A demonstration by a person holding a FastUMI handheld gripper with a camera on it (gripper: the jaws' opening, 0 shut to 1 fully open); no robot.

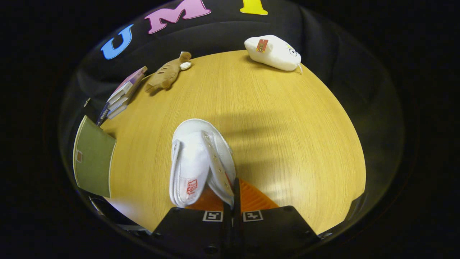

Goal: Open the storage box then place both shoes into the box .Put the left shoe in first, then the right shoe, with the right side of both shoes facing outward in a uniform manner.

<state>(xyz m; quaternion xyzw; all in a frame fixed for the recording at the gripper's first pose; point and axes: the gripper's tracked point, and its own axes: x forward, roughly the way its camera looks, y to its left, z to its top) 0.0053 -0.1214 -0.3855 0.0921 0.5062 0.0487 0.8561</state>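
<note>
- One shoe [201,162] is in view, held at the gripper [235,196], above a round wooden table [287,118].
- The fingers [236,190] are drawn close together with almost no gap between them; they clamp the edge of the shoe's collar, near the eyelet strip on its right flank.
- The shoe is white canvas with a rounded toe cap, the toe pointing away from the gripper. Its tongue is folded up and carries a small red mark. A row of eyelets runs along each flap; no laces are threaded.
- The shoe's sole is orange and ribbed; part of it shows beside and beneath the fingers.
- One green flat panel [92,158], which may be part of the storage box, sits at the table's edge, well apart from the shoe; whether it is a lid or a wall I cannot tell.
- One stack of books [124,94] leans at the table's far rim beyond the green panel.
- One brown plush animal [167,73] lies just beside the books.
- One white plush toy [274,53] with a red tag lies at the far rim, well apart from the brown one.
- The table surface between the shoe and these far objects is bare, crossed by soft shadows.
</note>
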